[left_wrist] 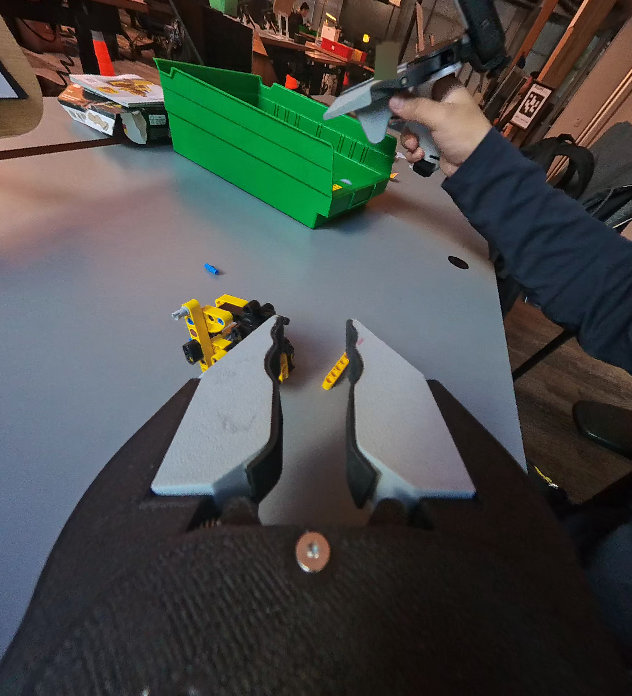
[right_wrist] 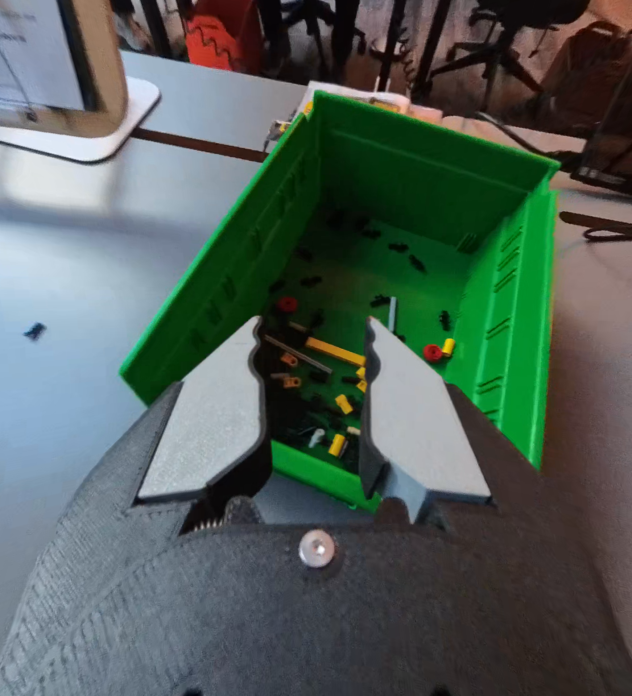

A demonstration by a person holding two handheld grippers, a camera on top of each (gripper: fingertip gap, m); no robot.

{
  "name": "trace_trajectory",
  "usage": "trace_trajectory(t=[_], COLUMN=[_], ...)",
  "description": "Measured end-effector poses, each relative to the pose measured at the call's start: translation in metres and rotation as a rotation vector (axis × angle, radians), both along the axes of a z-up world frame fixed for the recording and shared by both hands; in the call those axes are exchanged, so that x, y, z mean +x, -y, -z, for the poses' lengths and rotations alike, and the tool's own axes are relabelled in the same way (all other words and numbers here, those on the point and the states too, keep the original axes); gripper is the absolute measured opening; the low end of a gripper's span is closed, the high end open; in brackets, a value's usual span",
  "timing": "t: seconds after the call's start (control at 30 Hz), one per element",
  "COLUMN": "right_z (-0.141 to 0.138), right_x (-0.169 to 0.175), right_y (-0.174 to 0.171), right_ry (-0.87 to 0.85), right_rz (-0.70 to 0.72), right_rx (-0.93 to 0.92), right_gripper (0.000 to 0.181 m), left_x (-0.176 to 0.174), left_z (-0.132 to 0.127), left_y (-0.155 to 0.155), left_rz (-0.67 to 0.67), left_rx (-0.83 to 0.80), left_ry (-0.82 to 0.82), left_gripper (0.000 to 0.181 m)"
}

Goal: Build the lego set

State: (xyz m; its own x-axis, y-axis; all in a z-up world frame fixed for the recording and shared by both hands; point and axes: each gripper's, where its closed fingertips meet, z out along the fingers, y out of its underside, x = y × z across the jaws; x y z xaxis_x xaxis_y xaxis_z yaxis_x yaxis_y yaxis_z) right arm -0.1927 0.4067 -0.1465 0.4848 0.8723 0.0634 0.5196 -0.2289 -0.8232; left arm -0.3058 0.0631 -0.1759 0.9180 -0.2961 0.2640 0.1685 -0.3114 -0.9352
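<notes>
Yellow beam (left_wrist: 335, 371) lies lengthwise away between the gaping left claw (left_wrist: 312, 325); only the gaping right claw (right_wrist: 312, 324) sees the green bin's (right_wrist: 510, 301) loose pieces.

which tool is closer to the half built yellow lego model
Left. The left tool hangs open right beside the lego model on the table. The right tool is away over the green bin, open and empty.

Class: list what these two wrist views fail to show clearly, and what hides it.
- Left wrist view: the yellow-and-black model, near side behind the left gripper finger.
- Right wrist view: parts in the green bin near end, hidden by the right gripper fingers; the black pieces are too blurred to identify.
</notes>
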Motion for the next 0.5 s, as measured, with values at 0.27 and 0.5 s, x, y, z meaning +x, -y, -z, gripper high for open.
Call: trace_trajectory(t=[0.27,0.5], right_z=[0.011,0.088], right_x=[-0.090,-0.148], right_y=[0.186,0.205], right_ry=[-0.024,0.242], right_rz=[-0.590,-0.852], right_rx=[-0.051,0.100], right_gripper=[0.045,0.034], left_x=[0.001,-0.005], left_z=[0.004,0.000], left_y=[-0.001,0.000], left_rz=[0.004,-0.014], left_rx=[-0.013,-0.002], left_ry=[-0.004,0.007], left_gripper=[0.029,0.029])
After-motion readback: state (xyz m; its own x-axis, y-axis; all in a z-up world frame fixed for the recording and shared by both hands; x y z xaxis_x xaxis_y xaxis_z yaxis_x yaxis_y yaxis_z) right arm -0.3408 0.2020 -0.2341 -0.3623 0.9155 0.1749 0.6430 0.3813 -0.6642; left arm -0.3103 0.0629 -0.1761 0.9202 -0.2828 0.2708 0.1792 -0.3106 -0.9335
